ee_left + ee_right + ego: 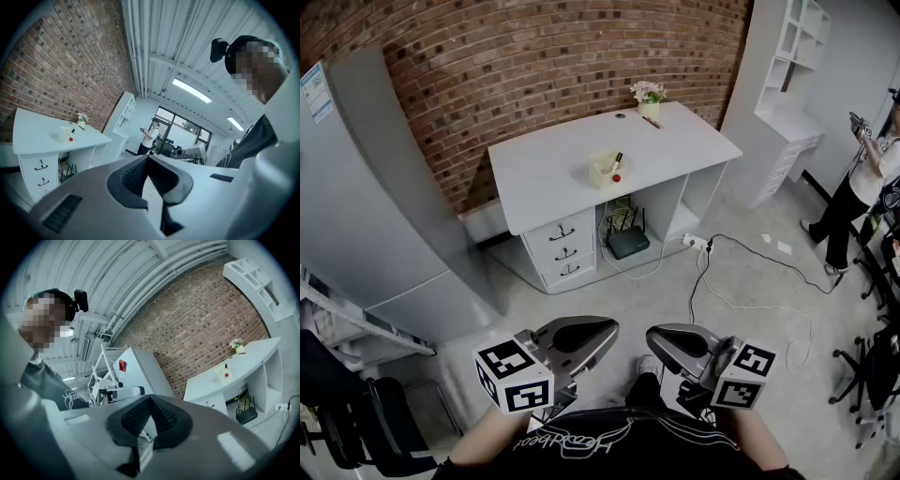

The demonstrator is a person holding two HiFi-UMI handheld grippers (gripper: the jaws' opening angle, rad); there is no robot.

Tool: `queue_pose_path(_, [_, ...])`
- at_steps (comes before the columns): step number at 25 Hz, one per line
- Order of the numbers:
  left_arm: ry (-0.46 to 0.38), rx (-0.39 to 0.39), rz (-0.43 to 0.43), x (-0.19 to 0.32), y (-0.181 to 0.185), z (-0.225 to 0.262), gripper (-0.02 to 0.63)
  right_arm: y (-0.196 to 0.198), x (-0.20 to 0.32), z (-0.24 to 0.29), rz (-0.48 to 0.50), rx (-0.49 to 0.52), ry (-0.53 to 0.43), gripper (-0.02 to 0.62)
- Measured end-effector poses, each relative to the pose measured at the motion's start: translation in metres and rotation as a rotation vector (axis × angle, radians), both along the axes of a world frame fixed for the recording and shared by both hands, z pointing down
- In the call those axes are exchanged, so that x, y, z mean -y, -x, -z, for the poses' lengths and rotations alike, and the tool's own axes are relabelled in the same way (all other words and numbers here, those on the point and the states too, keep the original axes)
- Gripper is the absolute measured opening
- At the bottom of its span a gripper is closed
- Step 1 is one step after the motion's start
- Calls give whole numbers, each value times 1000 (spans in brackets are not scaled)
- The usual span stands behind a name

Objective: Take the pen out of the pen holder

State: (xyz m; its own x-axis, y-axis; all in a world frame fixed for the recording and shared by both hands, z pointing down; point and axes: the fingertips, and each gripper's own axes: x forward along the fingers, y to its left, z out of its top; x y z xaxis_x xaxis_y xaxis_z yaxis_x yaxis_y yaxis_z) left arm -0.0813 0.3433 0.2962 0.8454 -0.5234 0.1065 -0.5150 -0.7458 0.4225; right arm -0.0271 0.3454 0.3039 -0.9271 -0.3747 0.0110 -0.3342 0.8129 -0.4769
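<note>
A pale pen holder (606, 171) stands in the middle of the white desk (544, 169), far ahead of me, with a dark pen (618, 159) sticking up out of it and a small red ball at its front. Both grippers hang low near my body, well short of the desk. The left gripper (610, 330) and the right gripper (654, 337) point towards each other, both shut and empty. The left gripper view shows the pen holder (65, 136) small at the left. In the right gripper view the pen holder (221, 373) is small at the right.
A tall grey cabinet (375, 206) stands left of the desk. A small flower pot (649, 98) sits at the desk's far corner. Under the desk are drawers (562, 246), a black router (628, 242) and a power strip (698, 244) with cables across the floor. A person (862, 178) stands at the right by white shelves (787, 84).
</note>
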Motion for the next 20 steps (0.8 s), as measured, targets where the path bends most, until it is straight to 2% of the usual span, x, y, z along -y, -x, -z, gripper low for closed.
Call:
queue_pose_path(11, [0,24,5,7,-4,-2,2,-2,7,0,10,5,-2,3])
queue_pose_path(20, [19,45,1,29,-23,-7,2,-21,30,-7,-18,12,37,3])
